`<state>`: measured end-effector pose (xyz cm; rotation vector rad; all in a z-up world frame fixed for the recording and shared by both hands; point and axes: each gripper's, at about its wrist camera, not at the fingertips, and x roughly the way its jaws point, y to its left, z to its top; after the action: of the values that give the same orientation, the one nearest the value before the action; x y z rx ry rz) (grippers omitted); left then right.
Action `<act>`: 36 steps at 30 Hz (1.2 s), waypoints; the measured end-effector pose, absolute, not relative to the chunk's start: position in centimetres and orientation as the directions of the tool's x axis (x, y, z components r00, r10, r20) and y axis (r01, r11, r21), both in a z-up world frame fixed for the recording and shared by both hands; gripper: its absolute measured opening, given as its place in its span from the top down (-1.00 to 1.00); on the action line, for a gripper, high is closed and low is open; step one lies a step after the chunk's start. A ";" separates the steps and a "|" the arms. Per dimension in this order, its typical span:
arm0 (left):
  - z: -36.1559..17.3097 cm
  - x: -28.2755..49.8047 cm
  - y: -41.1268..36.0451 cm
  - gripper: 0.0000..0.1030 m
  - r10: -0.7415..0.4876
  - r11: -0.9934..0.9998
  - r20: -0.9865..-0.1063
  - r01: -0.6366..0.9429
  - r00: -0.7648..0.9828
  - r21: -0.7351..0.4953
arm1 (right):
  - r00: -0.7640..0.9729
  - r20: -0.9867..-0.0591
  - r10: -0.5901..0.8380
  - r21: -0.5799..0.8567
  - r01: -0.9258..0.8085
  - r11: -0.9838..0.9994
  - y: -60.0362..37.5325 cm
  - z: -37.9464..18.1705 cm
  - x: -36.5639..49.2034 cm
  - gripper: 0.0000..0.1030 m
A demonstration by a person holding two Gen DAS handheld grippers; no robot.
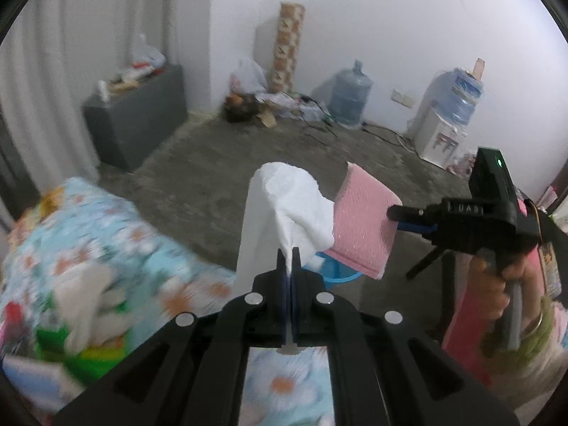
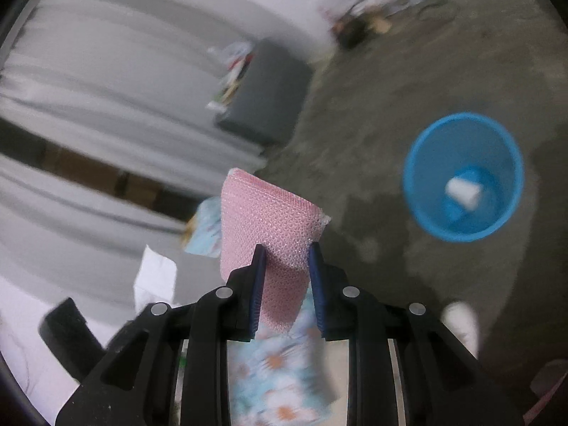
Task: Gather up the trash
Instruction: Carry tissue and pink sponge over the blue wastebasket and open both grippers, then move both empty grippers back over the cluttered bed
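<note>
My left gripper (image 1: 291,259) is shut on a white crumpled tissue (image 1: 287,202) and holds it up over the edge of the flowered table. My right gripper (image 2: 285,254) is shut on a pink bubble-wrap pouch (image 2: 266,227); it also shows in the left wrist view (image 1: 394,211), with the pouch (image 1: 362,223) just right of the tissue. A blue mesh bin (image 2: 426,191) stands on the floor below and to the right, with a white piece (image 2: 463,190) in its bottom. In the left wrist view only a sliver of the bin (image 1: 337,273) shows behind the tissue and pouch.
A flowered cloth (image 1: 106,234) covers the table at left, with more wrappers and tissue (image 1: 88,294) on it. A grey cabinet (image 1: 142,117) stands by the curtain. Water bottles and a dispenser (image 1: 443,131) line the far wall, with floor clutter (image 1: 262,106).
</note>
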<state>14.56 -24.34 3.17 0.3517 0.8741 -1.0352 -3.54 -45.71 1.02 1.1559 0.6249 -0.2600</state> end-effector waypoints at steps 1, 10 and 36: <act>2.7 15.0 -26.2 0.97 -0.592 0.482 -0.780 0.864 0.200 -0.144 | 0.795 -0.600 0.093 0.756 0.525 0.390 -46.6 0.6 -3.8 0.56; -4.3 16.8 -41.5 0.96 -0.492 0.397 -0.869 0.901 0.051 -0.172 | 0.635 -0.767 -0.090 0.585 0.751 0.308 -53.7 -5.4 -4.9 0.56; -5.9 16.9 -46.2 -0.07 -0.492 0.445 -0.868 0.875 0.062 -0.189 | 0.393 -0.888 -0.239 0.304 0.892 0.334 -54.8 -8.5 -4.3 -0.45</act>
<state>16.89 -46.23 -5.94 0.4439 1.0703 -1.0856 -4.26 -54.79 -8.48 0.9336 0.8540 -0.8689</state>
